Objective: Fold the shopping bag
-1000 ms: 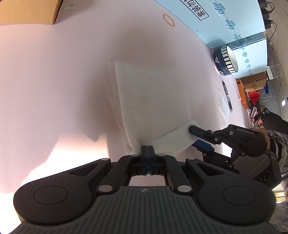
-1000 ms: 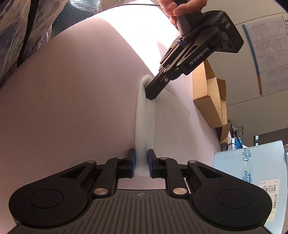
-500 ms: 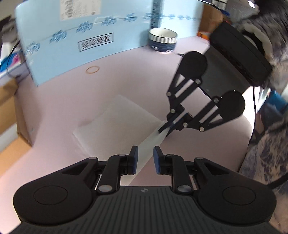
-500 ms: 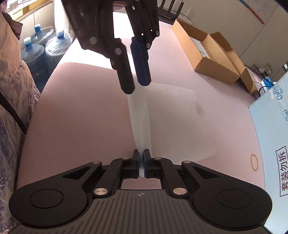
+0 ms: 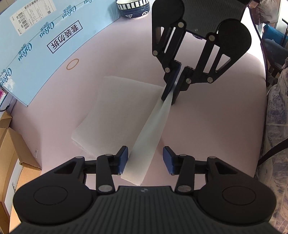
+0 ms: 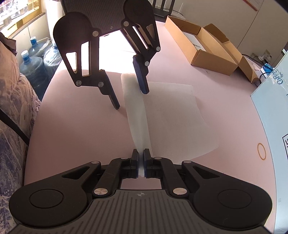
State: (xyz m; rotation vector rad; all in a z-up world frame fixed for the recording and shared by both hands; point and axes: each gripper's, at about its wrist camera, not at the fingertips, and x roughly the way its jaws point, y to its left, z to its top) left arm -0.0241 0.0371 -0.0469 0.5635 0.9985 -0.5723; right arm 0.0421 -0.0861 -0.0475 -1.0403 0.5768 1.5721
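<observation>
**Caller:** Tongs first, then: the right tongs [image 6: 141,164] are pressed tight on one end of the shopping bag [image 6: 167,115], a white edge caught squarely between the blue pads.

**Partner:** And the left tongs [image 5: 145,160]?

**Caller:** Jaws apart but closing. The lifted strip of bag runs between them, lying close against one blue pad [image 5: 123,158] and clear of the other. Neither pad is pressing it that I can see.

**Partner:** Where is the bag itself sitting?

**Caller:** Mostly flat on the pink desk [image 6: 81,126], a pale, slightly translucent rectangle. Its near edge is raised into a narrow band, stretched from the right tongs across to the left pair. From the left camera, the right tongs [image 5: 171,93] come down from above and that band tapers straight up into their tips.

**Partner:** Is the far end of the band resting on the desk?

**Caller:** Hard to call; from the right camera it ends up beside the left tongs [image 6: 131,93] in bright glare, so I cannot tell.

**Partner:** Anything else around?

**Caller:** A light blue printed board [image 5: 41,45] beside the bag, a rubber band [image 5: 72,64] on the desk near it, a striped bowl [image 5: 133,8] further off, and open cardboard boxes [image 6: 207,48] at the far side.
</observation>
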